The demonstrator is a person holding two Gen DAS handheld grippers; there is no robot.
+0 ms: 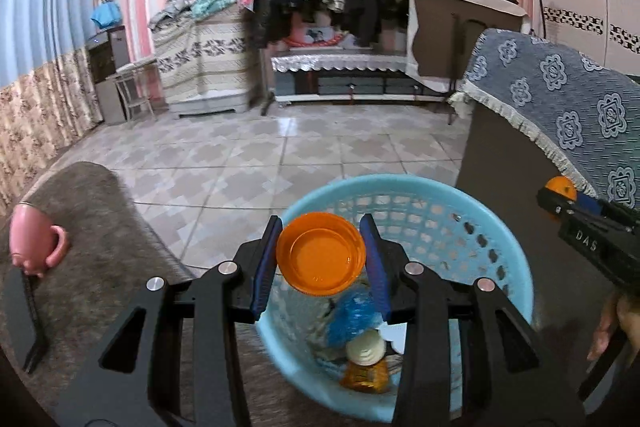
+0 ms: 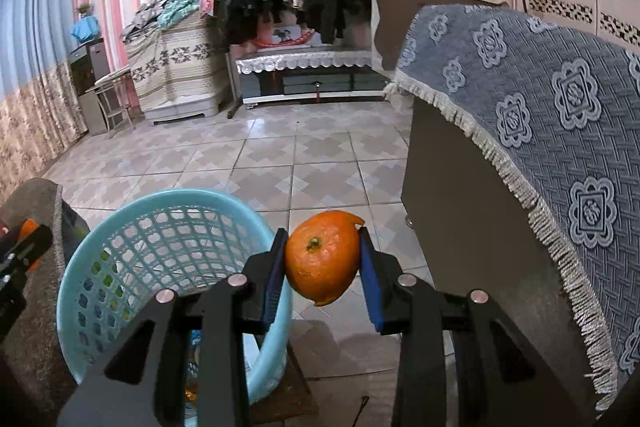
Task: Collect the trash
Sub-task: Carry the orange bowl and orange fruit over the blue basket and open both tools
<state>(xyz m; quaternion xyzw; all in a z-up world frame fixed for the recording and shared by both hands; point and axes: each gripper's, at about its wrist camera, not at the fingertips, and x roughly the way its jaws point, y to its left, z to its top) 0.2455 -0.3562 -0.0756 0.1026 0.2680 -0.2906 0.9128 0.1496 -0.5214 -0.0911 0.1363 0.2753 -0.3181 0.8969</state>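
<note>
1. Left claw [image 1: 321, 255], left wrist view: two black fingers with blue pads [image 1: 265, 267], narrowed and clamped on an orange lid [image 1: 321, 254]. The lid's hollow side faces the camera, and a pad presses its rim on either side.
2. Blue basket [image 1: 508, 267], same view: a round latticed bin standing on the tiled floor [image 1: 240, 163]. The lid hangs directly above the basket's mouth, toward its near-left part.
3. Basket contents: a crumpled blue bag [image 1: 352, 315] and, nearer the camera, a small amber bottle [image 1: 366, 373] with a pale cap. Other scraps lie under them, too blurred to tell apart.
4. Grey rug [image 1: 100, 227]: left of the basket and running under its near side. A pink mug [image 1: 34, 241] stands on something dark far left of the basket.
5. Patterned blue cloth [image 1: 580, 99]: draped over brown furniture right of the basket. The other claw [image 1: 560, 201] comes in from the right of the basket, orange showing at its tip, with part of a hand [image 1: 616, 323] below it.
6. Right claw [image 2: 323, 259], right wrist view: fingers narrowed and closed on an orange peel [image 2: 323, 257], a rounded shell with its stem end toward the camera and a torn edge at the upper right.
7. Blue basket [image 2: 76, 267], this view: lower left. The peel is held just right of the basket's rim, over bare floor [image 2: 320, 155] rather than over the opening.
8. Patterned blue cloth [image 2: 540, 115] with fringe: well right of the basket, on the brown furniture.
</note>
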